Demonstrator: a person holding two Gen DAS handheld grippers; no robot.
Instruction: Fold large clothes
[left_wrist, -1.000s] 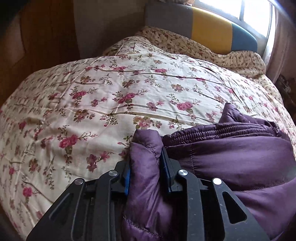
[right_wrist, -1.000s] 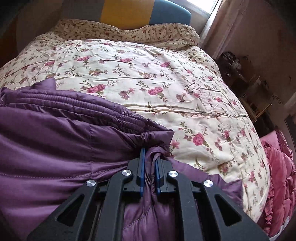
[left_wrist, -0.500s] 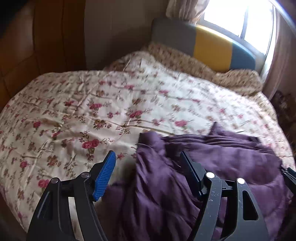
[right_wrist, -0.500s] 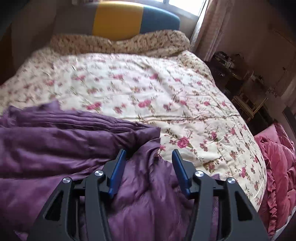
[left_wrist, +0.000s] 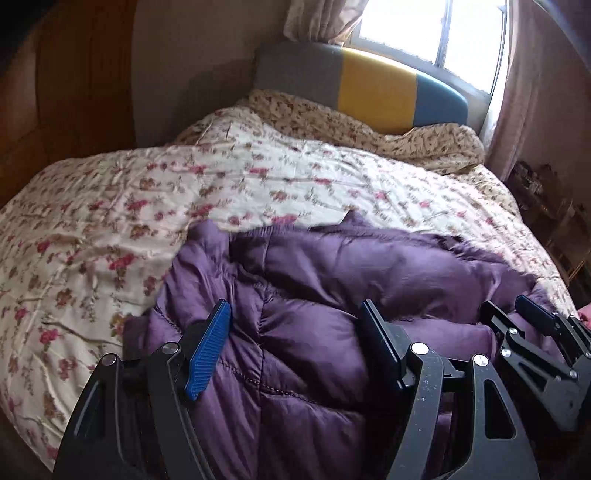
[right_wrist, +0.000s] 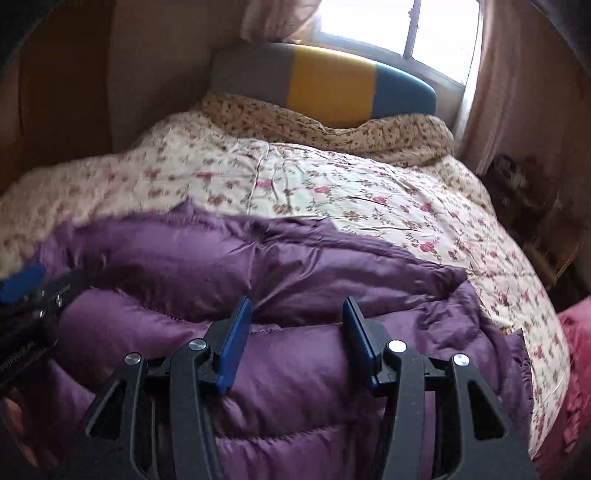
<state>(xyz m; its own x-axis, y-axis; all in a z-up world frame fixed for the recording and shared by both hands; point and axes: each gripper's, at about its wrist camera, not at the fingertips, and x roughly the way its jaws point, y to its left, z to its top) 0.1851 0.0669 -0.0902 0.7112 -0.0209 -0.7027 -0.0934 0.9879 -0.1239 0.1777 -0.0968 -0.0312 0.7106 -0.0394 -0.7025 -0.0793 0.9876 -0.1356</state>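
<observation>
Purple quilted nylon fills the near part of both views: the puffer jacket lies bunched on the floral quilt at the foot of the bed, its long axis running across the bed, roughly side to side in front of both grippers

The left gripper hangs over the jacket's left end with its jaws standing wide apart; fabric shows between and below the pads, but neither pad presses on it. The right gripper sits over the middle-to-right stretch of the jacket, jaws parted less widely, and likewise grips nothing. Each gripper shows in the other's view, the right one at the right edge of the left camera and the left one blurred at the left edge of the right camera, so the two stand close side by side

The jacket lies directly ahead of and under both sets of fingers. Its far edge is a rumpled ridge, and beyond it the quilt runs bare up to the striped headboard, giving ample room to push or lay cloth away from the person. The right end of the jacket tapers to a corner near the quilt's right edge, where a pink ruffled fabric begins; room there is tight. I judge the left hand better placed for the left end, the right for that tapering corner
</observation>
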